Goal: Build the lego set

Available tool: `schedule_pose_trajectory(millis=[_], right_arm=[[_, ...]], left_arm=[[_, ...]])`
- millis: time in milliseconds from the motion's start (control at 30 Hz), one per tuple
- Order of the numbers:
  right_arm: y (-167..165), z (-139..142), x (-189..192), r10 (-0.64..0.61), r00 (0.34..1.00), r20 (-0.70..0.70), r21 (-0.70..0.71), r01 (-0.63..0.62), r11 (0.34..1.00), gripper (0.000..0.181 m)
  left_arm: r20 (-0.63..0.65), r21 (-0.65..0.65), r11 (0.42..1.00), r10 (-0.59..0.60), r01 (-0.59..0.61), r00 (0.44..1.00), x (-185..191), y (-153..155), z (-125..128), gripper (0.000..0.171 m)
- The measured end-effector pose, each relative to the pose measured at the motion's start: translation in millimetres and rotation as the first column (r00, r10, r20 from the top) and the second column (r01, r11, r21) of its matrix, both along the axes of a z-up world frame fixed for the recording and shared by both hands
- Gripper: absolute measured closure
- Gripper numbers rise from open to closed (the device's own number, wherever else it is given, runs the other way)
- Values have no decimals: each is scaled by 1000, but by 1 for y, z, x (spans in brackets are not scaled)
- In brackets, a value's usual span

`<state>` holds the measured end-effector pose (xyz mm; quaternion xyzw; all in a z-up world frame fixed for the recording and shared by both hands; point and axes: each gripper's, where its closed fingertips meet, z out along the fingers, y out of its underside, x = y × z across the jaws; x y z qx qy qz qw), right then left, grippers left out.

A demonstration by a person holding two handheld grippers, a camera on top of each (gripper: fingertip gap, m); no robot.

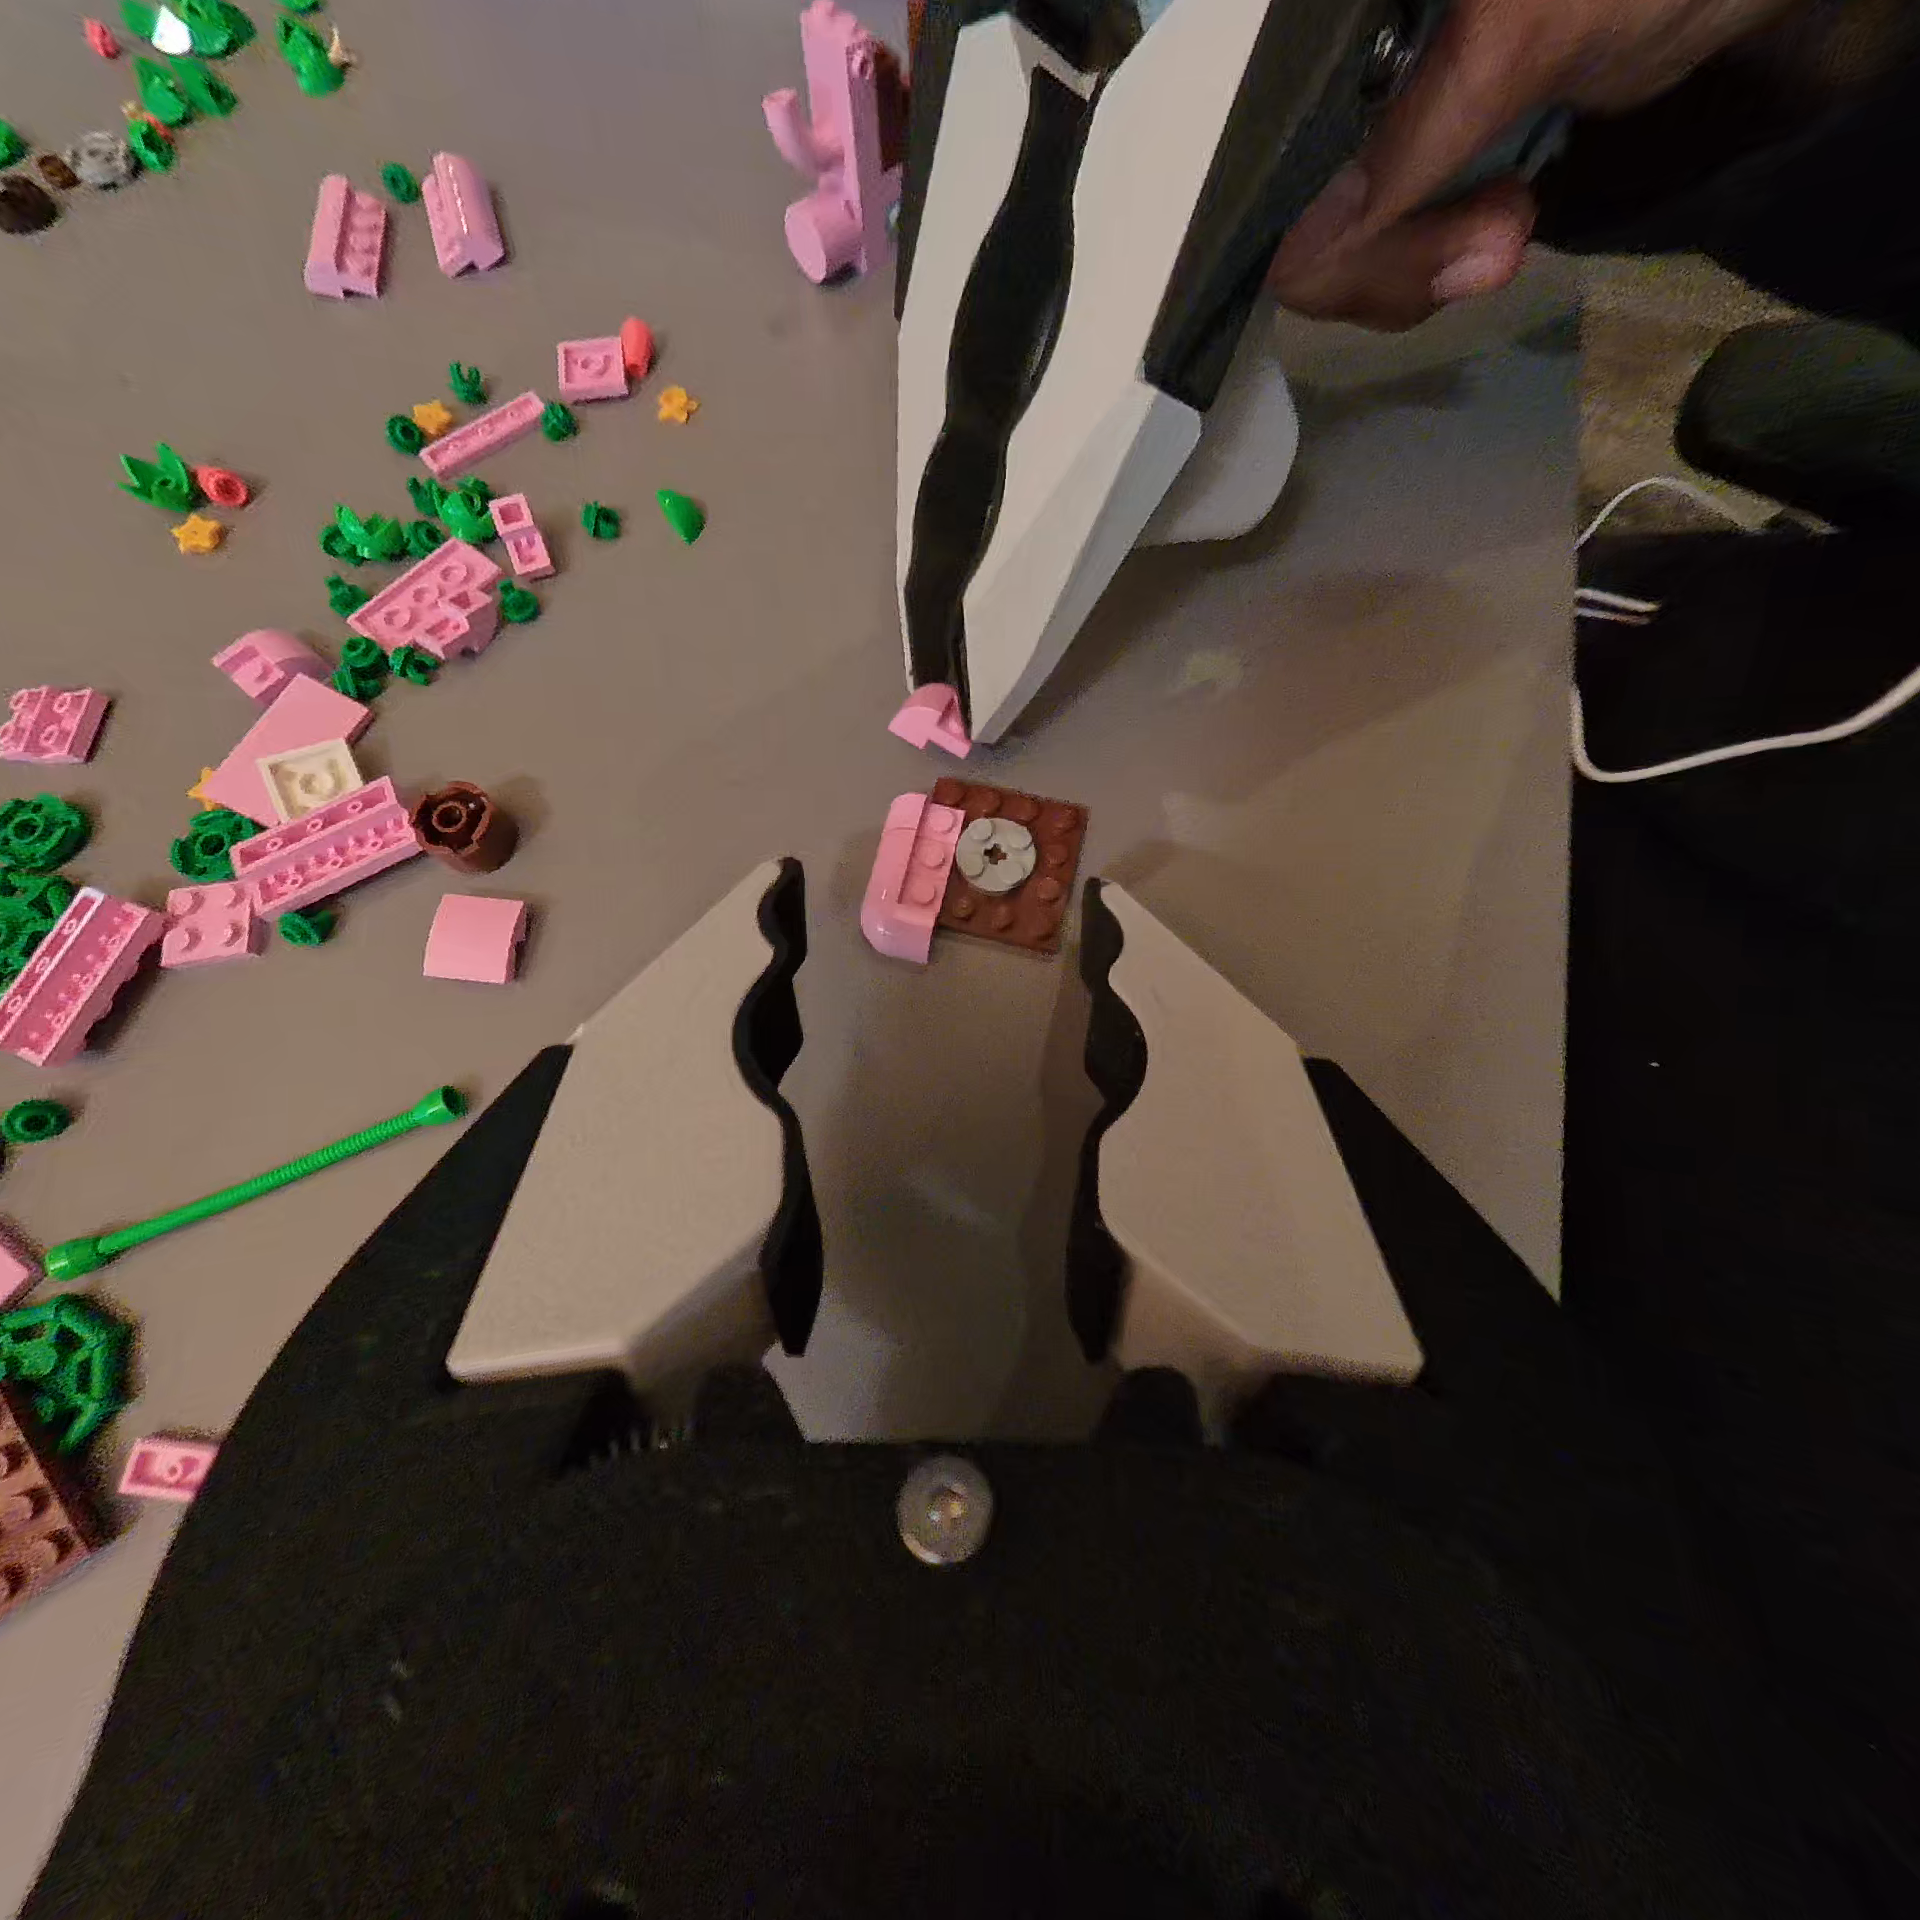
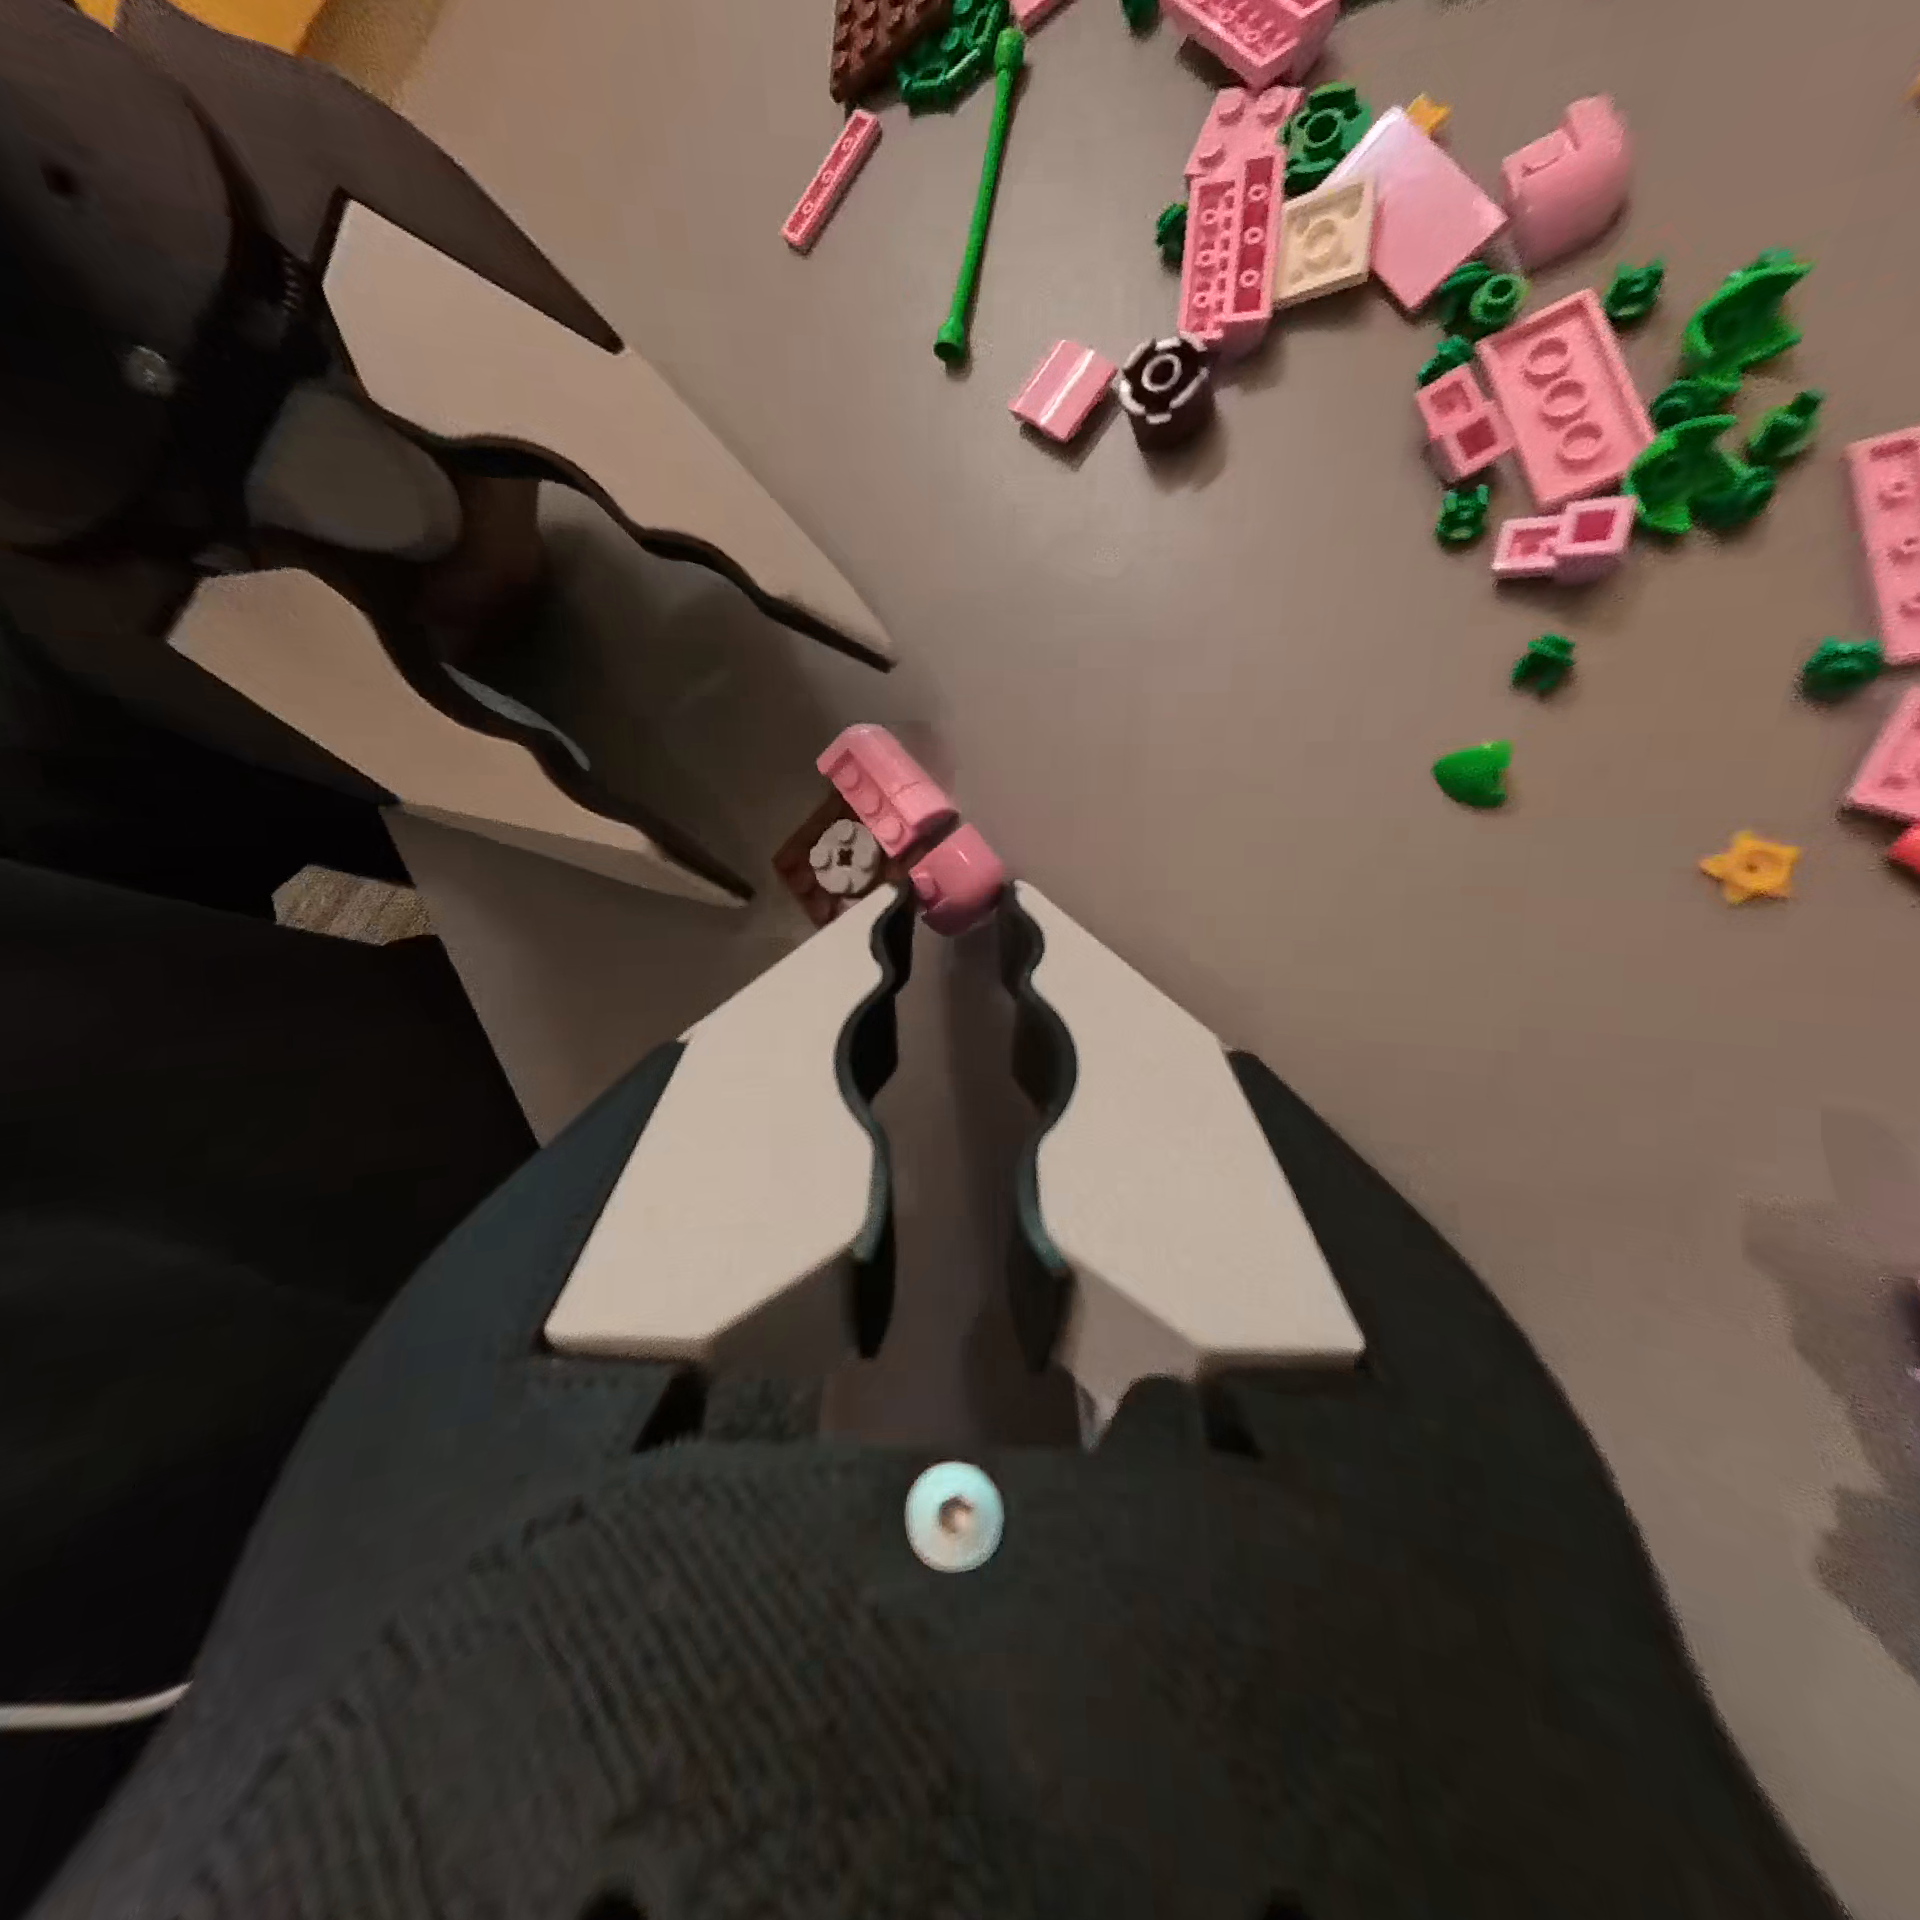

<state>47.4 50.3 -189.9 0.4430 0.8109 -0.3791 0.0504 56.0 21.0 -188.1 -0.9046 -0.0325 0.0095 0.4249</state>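
A small brown plate [image 1: 1023, 894] lies on the grey table, with a grey round piece [image 1: 994, 854] at its middle and a pink curved brick [image 1: 906, 881] on its left edge. My left gripper [image 1: 940, 883] is open and empty, its tips on either side of the near edge of this plate. My right gripper [image 2: 956, 899] is shut on a small pink curved brick [image 2: 958, 871] and holds it just beside the plate [image 2: 805, 868]. In the left wrist view it [image 1: 940, 707] comes down from above with the brick [image 1: 930, 720] at its tips.
Loose pink bricks [image 1: 426, 597] and green leaf pieces [image 1: 364, 530] lie scattered to the left. A green stem [image 1: 249, 1184], a brown round brick [image 1: 457, 824] and a pink built part [image 1: 836, 145] are also there. The table edge [image 1: 1569, 935] runs along the right, with a white cable [image 1: 1714, 758] beyond. Only a small space, under 4 cm, lies between the two pairs of fingers. From the left gripper's tips to the green stem [image 1: 249, 1184] is close to 11 cm. My right wrist view [image 2: 984, 183] looks at it from another angle.
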Motion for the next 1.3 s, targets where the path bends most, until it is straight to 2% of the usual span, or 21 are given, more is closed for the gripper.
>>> schedule_pose_trajectory(millis=[167,300,833,967,1067,1300], right_arm=[[-7,-4,-1,47,999,12,43,-48,998,167],[-7,-4,0,55,998,18,58,-56,997,166],[-1,1,-5,90,995,-43,97,-86,992,157],[-3,7,-9,169,974,-151,109,-153,982,154],[-16,13,-2,281,936,-214,64,-274,960,146],[-11,3,-4,351,912,-214,106,-335,936,151]], left_arm=[[-22,-52,999,16,-17,1000,-2,0,-8,122],[-19,-56,998,-6,5,1000,1,1,-8,133],[-3,-57,998,-6,5,1000,1,1,-9,133],[0,-58,998,-5,5,1000,1,1,-9,133],[-4,-60,998,-4,4,1000,1,1,-9,133],[-1,-62,998,-3,3,1000,1,1,-10,132]])
